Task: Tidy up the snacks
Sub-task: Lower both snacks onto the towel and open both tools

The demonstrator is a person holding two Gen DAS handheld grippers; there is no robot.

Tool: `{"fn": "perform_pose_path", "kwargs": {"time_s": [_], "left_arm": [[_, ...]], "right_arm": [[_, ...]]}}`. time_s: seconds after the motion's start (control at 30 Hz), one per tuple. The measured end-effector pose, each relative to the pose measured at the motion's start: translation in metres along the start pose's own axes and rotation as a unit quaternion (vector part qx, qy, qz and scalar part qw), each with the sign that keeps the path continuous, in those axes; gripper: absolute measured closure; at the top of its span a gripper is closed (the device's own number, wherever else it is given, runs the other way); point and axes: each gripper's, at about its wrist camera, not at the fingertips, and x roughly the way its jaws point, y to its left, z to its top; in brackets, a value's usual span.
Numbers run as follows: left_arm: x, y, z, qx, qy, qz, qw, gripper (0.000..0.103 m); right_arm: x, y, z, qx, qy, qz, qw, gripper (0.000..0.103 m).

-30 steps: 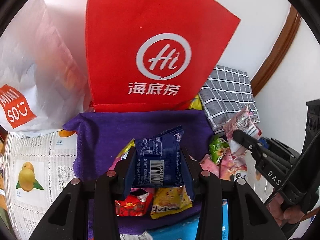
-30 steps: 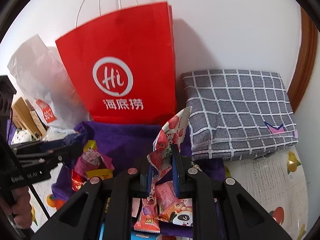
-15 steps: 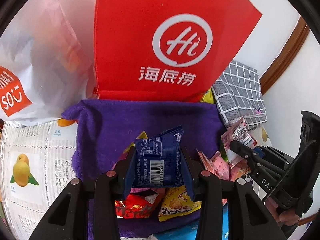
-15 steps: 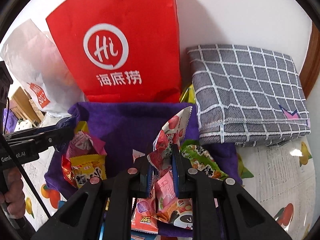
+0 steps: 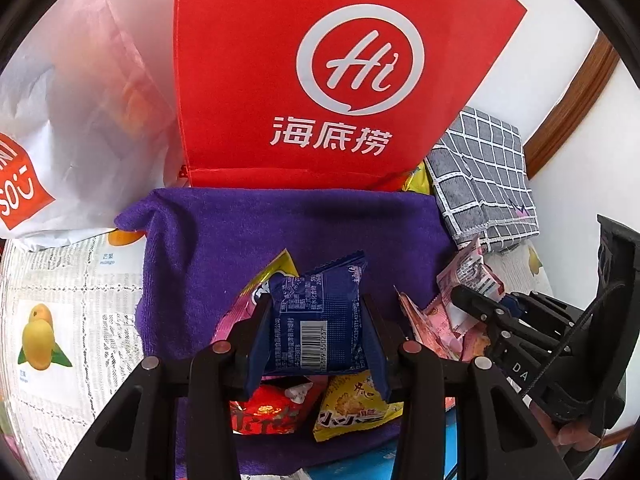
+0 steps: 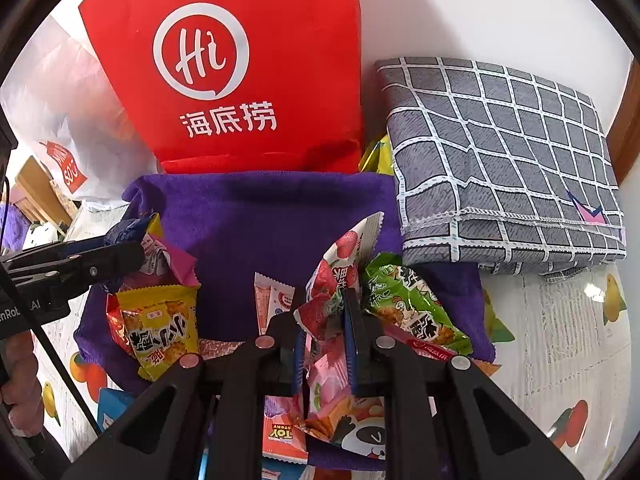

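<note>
My left gripper (image 5: 316, 320) is shut on a dark blue snack packet (image 5: 318, 320) with a barcode, held above a purple towel (image 5: 280, 236). My right gripper (image 6: 324, 316) is shut on a strawberry-print snack packet (image 6: 340, 264) above the same purple towel (image 6: 272, 216). Several loose snacks lie on the towel: a yellow packet (image 6: 164, 328), a green packet (image 6: 412, 304), a red packet (image 5: 268, 412) and pink packets (image 5: 432, 324). The right gripper shows at the right of the left wrist view (image 5: 472, 300); the left gripper shows at the left of the right wrist view (image 6: 120, 256).
A red Haidilao bag (image 5: 320, 80) stands behind the towel against the wall. A white Miniso bag (image 5: 60, 140) is to its left. A folded grey checked cloth (image 6: 500, 160) lies to the right. The tablecloth (image 5: 60, 320) has a fruit print.
Both grippers have come lower and nearer the towel with their packets still held. The red bag and snack pile look bigger and closer in both views.
</note>
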Motion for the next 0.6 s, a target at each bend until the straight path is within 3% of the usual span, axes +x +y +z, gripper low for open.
{"fn": "perform_pose_path", "kwargs": {"time_s": [0.47, 0.6], "left_arm": [[0.004, -0.006, -0.001, 0.008, 0.006, -0.018, 0.9998, 0.062], [0.003, -0.006, -0.001, 0.007, 0.006, -0.022, 0.9997, 0.061]], "right_arm": [[0.003, 0.002, 0.001, -0.008, 0.009, -0.001, 1.0, 0.085], [-0.005, 0.001, 0.002, -0.011, -0.003, 0.0, 1.0, 0.072]]}}
